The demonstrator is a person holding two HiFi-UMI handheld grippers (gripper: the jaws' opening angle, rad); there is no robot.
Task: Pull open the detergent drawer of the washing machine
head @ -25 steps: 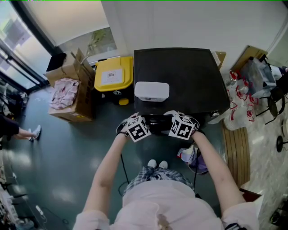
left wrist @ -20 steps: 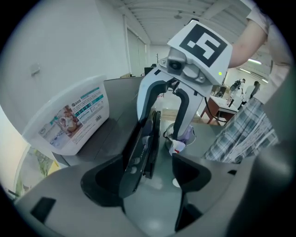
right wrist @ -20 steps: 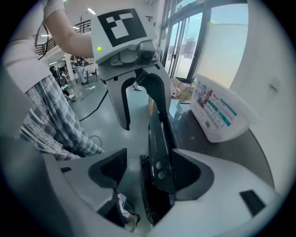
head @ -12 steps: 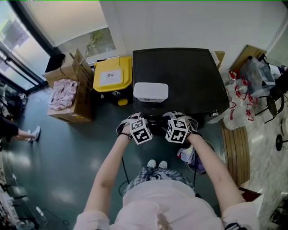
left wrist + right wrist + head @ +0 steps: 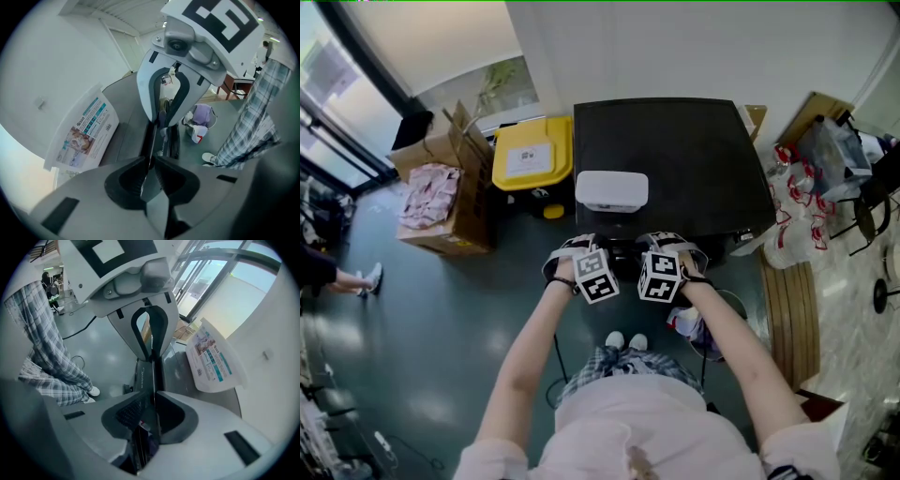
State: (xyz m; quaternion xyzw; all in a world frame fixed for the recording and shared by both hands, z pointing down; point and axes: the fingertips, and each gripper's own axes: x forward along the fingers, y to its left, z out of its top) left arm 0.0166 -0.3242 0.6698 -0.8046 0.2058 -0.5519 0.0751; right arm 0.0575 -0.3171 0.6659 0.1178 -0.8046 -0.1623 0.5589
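Two forearms reach forward and down, with the left gripper [image 5: 157, 121] and right gripper [image 5: 152, 357] side by side at the front edge of one washing machine [image 5: 675, 159]. Both jaw pairs have just been closing and now meet, seemingly on nothing. The detergent drawer beneath them is hard to make out.

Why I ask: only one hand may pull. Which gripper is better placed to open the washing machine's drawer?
Neither clearly: left gripper and right gripper sit side by side, jaws just closing onto the same thin edge. Either could pull.
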